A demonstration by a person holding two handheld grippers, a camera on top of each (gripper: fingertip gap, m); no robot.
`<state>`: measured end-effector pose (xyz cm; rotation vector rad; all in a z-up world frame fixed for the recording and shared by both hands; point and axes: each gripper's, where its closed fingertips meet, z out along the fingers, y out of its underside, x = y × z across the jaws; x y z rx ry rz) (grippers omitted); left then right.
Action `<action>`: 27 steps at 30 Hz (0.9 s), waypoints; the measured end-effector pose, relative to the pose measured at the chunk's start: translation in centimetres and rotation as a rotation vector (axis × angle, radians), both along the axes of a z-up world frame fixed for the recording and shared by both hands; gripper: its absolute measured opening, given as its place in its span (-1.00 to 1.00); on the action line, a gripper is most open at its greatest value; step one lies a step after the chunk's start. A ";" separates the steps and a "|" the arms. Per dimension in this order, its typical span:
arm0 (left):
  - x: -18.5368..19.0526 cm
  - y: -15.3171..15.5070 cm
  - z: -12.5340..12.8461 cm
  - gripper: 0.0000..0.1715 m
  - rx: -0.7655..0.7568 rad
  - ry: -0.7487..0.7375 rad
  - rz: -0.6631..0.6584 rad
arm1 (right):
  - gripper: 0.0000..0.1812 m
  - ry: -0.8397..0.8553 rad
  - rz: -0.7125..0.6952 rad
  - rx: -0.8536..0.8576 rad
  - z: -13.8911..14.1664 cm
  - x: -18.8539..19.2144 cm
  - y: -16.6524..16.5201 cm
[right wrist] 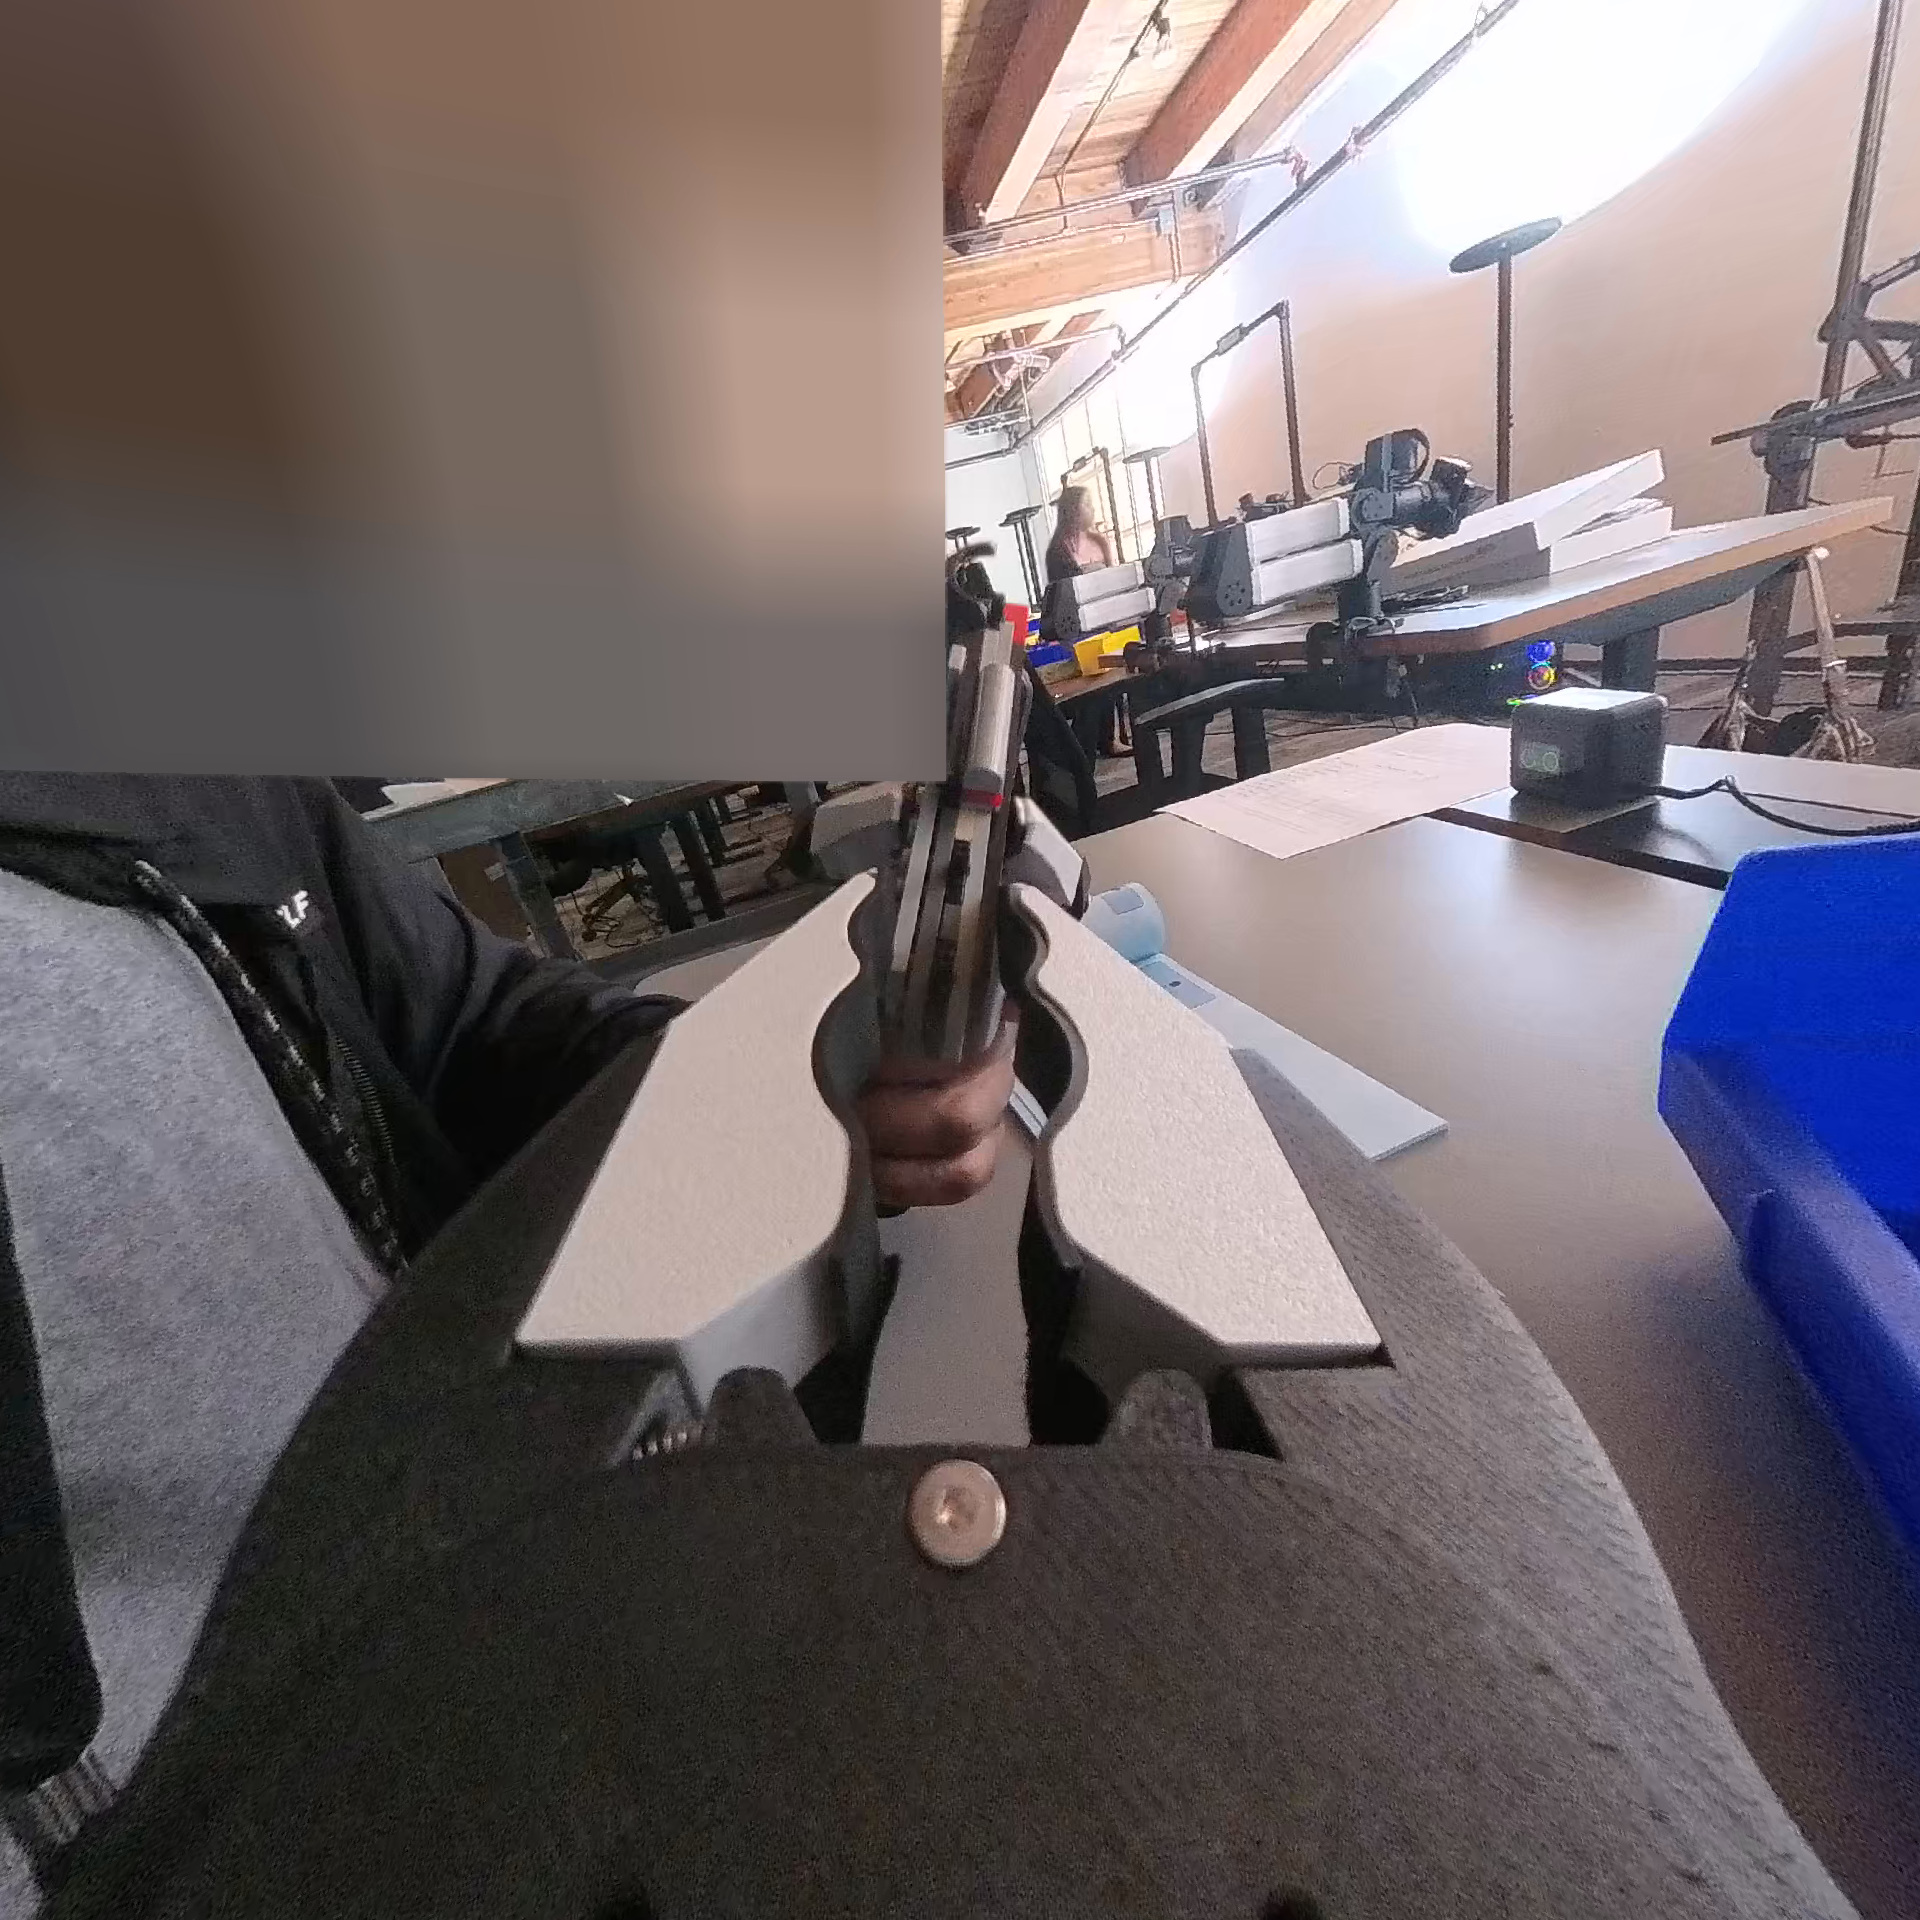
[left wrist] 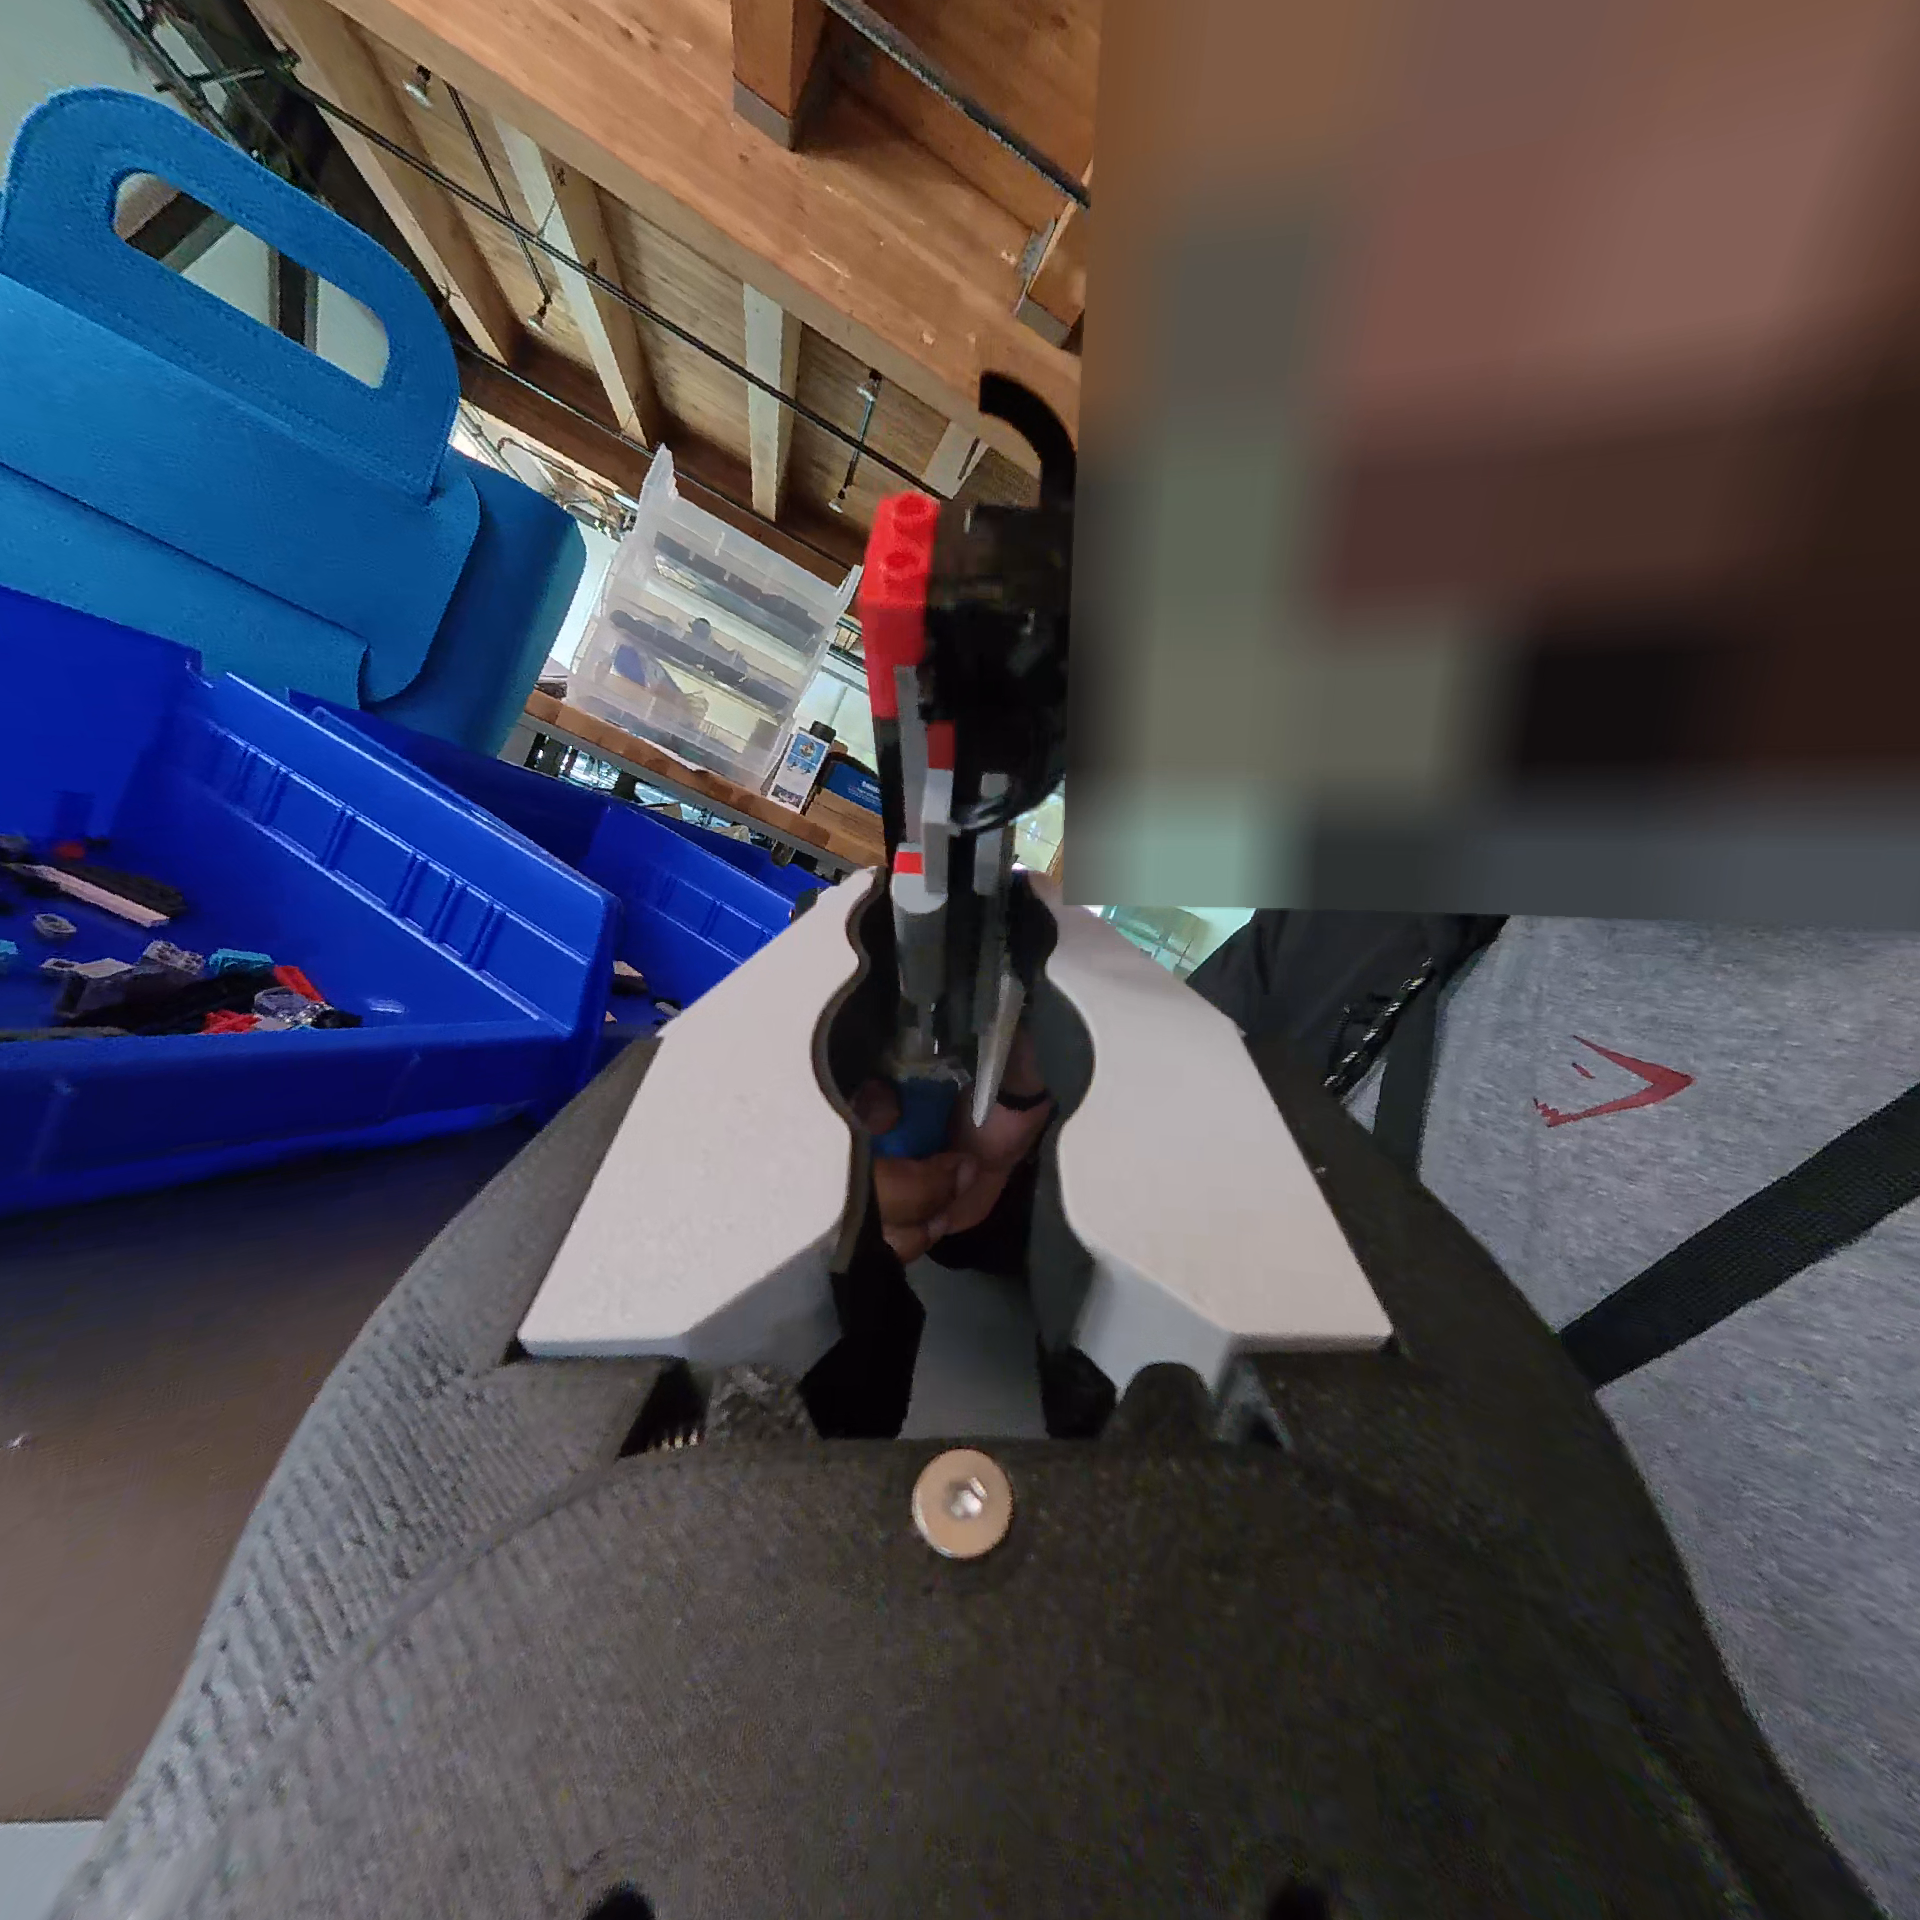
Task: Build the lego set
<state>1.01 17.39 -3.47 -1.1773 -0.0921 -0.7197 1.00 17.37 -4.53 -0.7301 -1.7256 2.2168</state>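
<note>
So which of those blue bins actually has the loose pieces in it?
The nearer blue bin on the left; small loose pieces lie scattered on its floor. The bin behind it shows almost nothing inside from here.

Printed sheet point(right wrist: 1340, 779) on the table: writing too small to read. Grey shirt point(left wrist: 1662, 1195) bears a red mark, no legible lettering.

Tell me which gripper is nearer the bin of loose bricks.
Left, probably. The bin lies beside the left gripper; the right gripper, gripping the same lego assembly opposite, sits farther.
</note>
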 end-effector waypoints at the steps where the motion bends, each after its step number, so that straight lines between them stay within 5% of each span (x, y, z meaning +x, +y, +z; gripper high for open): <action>1: 0.0 0.0 0.0 -0.77 0.001 0.002 -0.001 | -0.75 0.002 0.001 0.001 0.0 0.0 0.0; 27: 3.4 -1.2 0.5 -0.77 0.142 0.290 -0.032 | -0.76 0.203 0.044 0.047 1.1 2.7 -1.7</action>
